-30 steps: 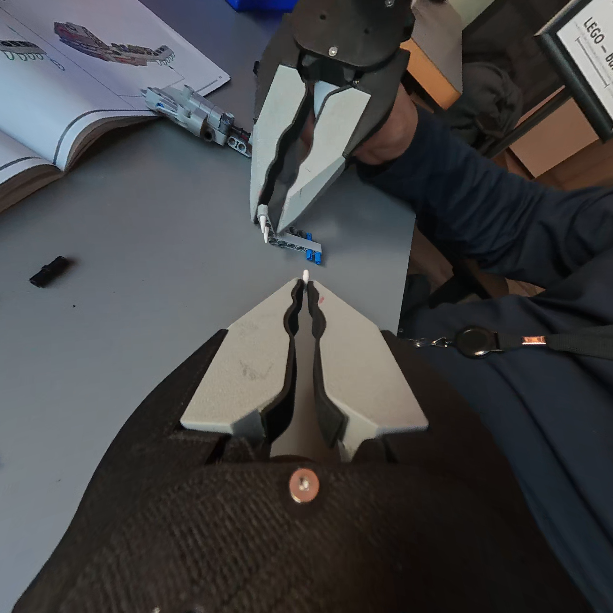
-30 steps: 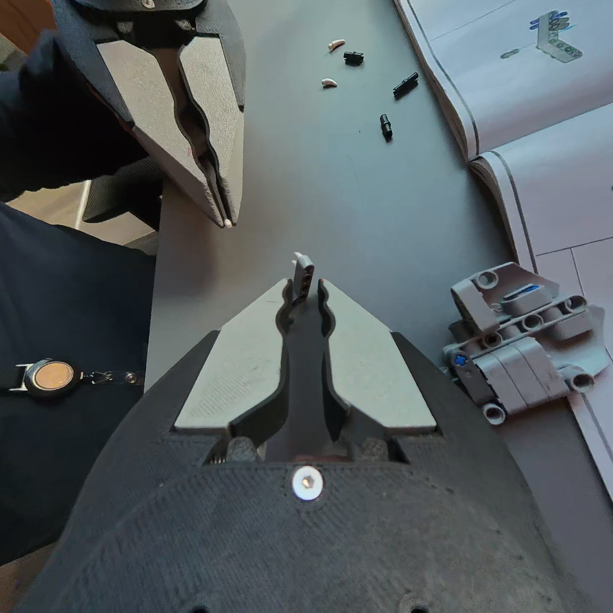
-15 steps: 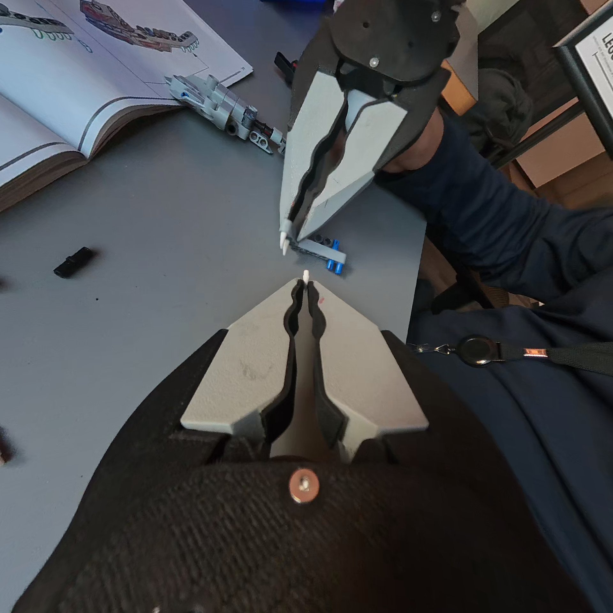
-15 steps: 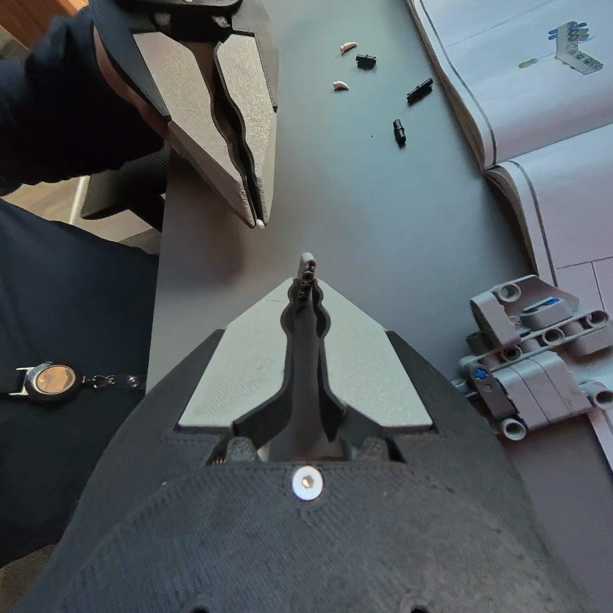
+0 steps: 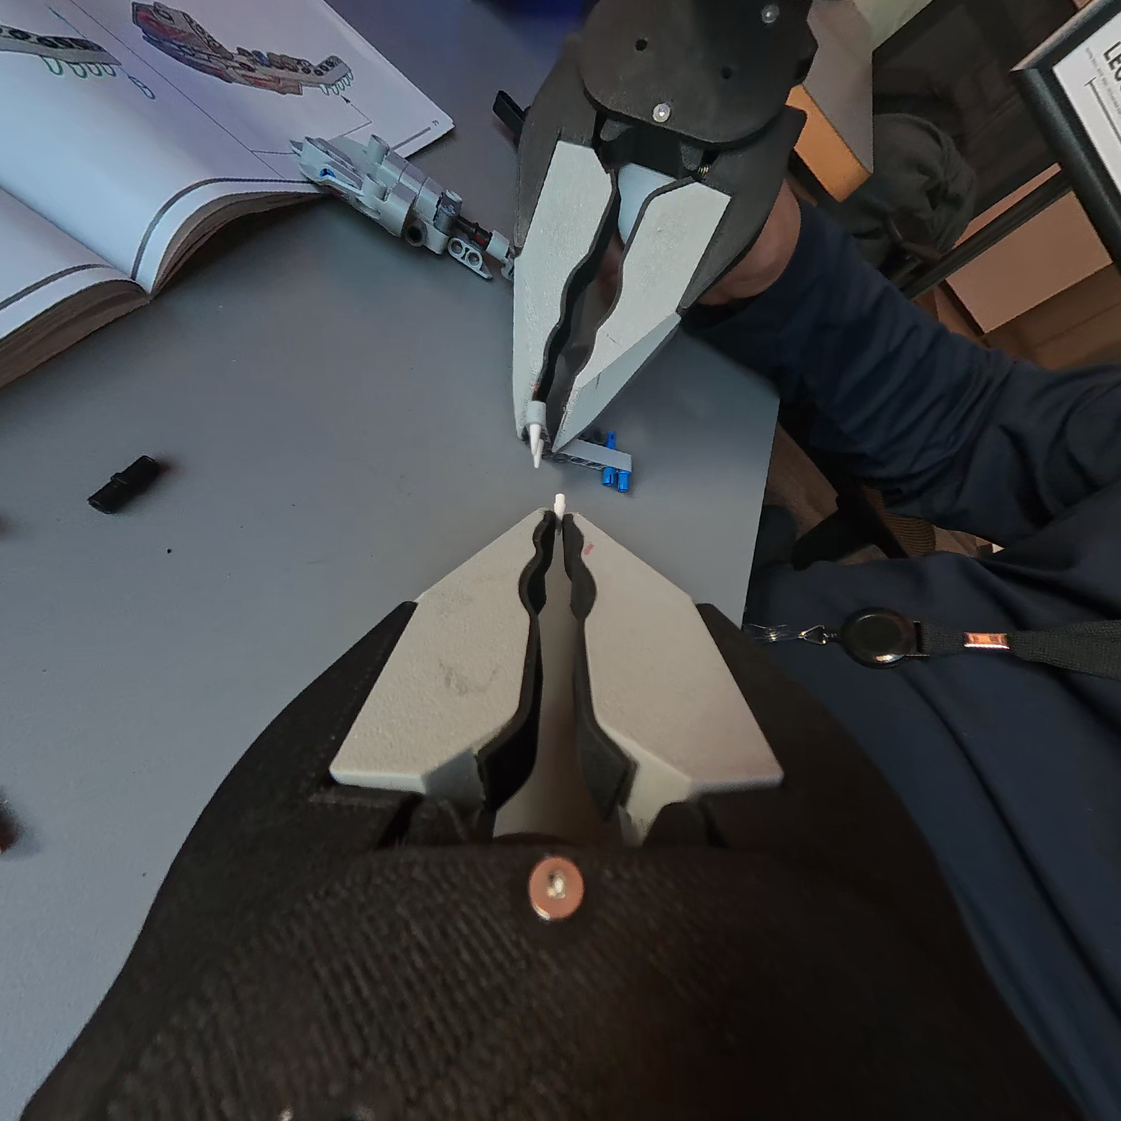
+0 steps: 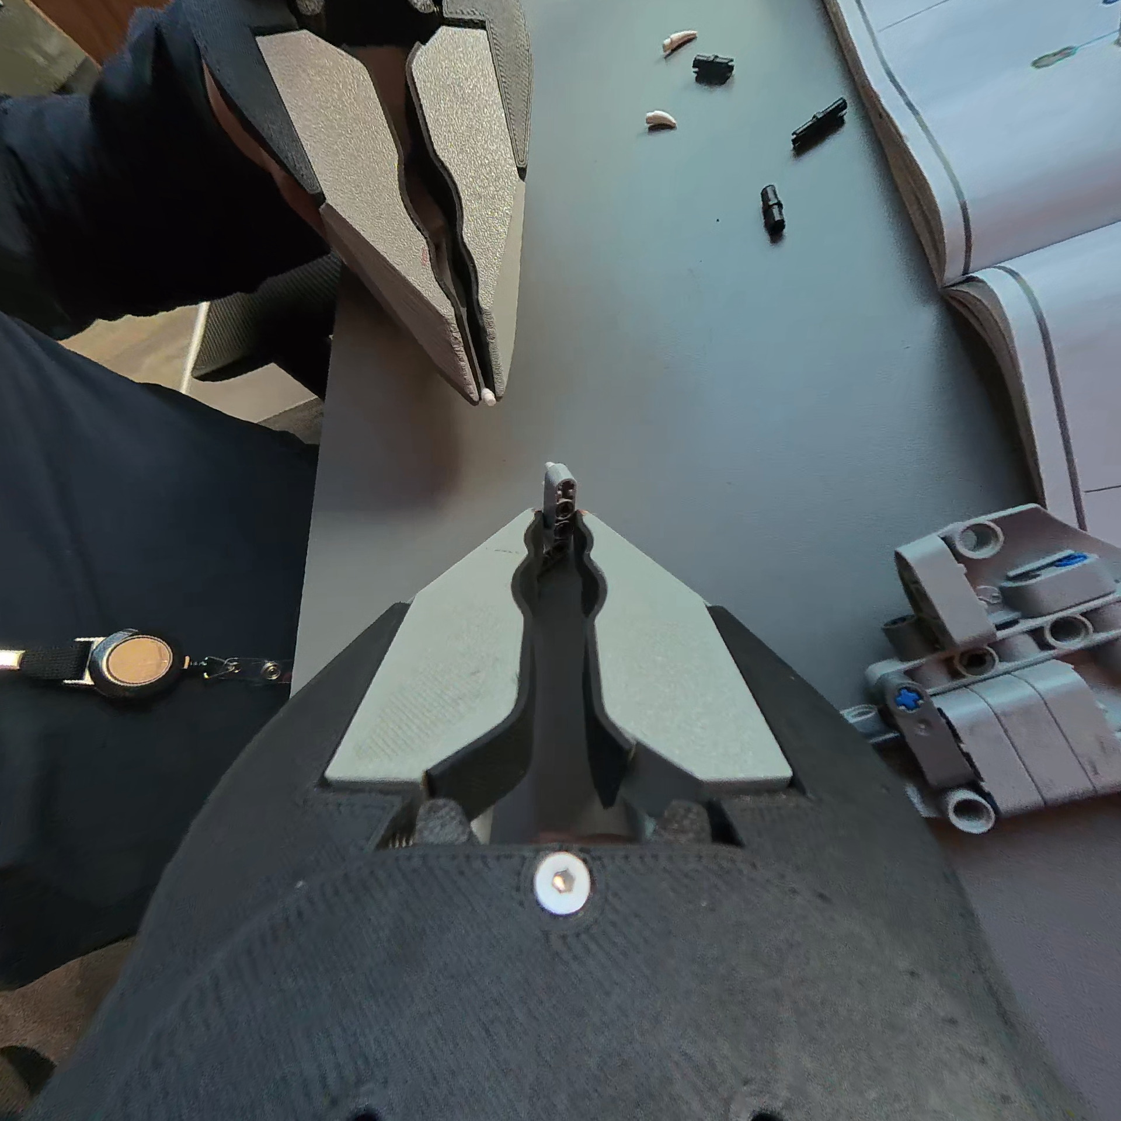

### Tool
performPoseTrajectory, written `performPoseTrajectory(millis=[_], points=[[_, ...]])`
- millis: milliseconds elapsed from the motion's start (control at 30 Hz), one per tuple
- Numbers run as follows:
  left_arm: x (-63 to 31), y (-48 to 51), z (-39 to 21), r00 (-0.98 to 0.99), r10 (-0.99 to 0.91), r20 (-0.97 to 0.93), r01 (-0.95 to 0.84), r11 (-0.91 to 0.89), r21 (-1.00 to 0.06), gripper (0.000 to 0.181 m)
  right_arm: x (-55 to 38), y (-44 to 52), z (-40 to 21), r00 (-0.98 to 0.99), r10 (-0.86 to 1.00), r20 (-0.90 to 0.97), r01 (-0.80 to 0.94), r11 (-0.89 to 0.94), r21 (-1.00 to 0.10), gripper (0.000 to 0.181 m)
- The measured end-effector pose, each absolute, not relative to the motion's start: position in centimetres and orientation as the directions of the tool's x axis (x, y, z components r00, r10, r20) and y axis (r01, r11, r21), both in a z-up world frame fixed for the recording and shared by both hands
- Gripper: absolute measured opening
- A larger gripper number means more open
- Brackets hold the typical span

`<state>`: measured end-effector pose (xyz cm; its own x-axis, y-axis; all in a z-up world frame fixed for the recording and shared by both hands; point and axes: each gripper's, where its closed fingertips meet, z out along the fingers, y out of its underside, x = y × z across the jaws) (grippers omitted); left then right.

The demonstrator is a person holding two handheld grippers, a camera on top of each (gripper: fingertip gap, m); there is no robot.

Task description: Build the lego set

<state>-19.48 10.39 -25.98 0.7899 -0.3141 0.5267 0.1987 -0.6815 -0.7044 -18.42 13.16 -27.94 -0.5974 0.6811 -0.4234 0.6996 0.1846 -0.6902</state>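
Near the table (image 5: 303,376) edge: left tongs (image 5: 558,520) clamped on white tooth piece (image 5: 559,503), right tongs (image 6: 561,520) clamped on grey beam (image 6: 560,492). Risked dropping the tooth through misalignment during insertion.

instruction booklet (image 5: 182,151) cut off at left edge, grey beam (image 6: 561,509) mostly hidden between right gripper (image 6: 561,521) fingers

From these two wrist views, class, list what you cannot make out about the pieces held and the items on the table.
- White tooth piece in the left gripper: only its tip shows, the closed fingers hide the rest.
- Grey beam in the right gripper: its lower part is hidden between the fingers.
- Grey assembly: cut off by the right edge of the right wrist view.
- Instruction booklet: cut off by the left wrist view's edge.
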Motion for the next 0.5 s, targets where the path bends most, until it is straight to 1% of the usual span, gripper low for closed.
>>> performPoseTrajectory(millis=[100,167,300,367,433,500], points=[[-19.3,10.3,-26.1,0.789,-0.317,0.526,0.189,-0.689,-0.699,0.0,-18.2,12.9,-27.7,-0.612,0.654,-0.445,0.698,0.182,-0.693,0.006],[-19.3,10.3,-26.1,0.788,-0.321,0.525,0.188,-0.688,-0.701,0.0,-18.3,12.8,-26.9,-0.627,0.643,-0.44,0.671,0.159,-0.725,0.005],[-19.2,10.3,-25.8,0.784,-0.334,0.523,0.189,-0.675,-0.714,0.0,-18.7,12.2,-24.2,-0.656,0.578,-0.484,0.605,0.02,-0.796,0.005],[-18.5,10.4,-24.6,0.748,-0.38,0.543,0.216,-0.635,-0.742,0.0,-18.5,12.1,-23.2,-0.679,0.548,-0.488,0.574,-0.018,-0.819,0.005],[-18.2,10.5,-24.0,0.73,-0.395,0.558,0.245,-0.611,-0.753,0.0,-18.0,11.7,-22.7,-0.708,0.524,-0.473,0.545,-0.02,-0.838,0.005],[-17.9,10.6,-23.9,0.731,-0.405,0.549,0.235,-0.607,-0.76,0.0,-17.7,11.3,-22.7,-0.724,0.522,-0.451,0.533,0.008,-0.846,0.005]])
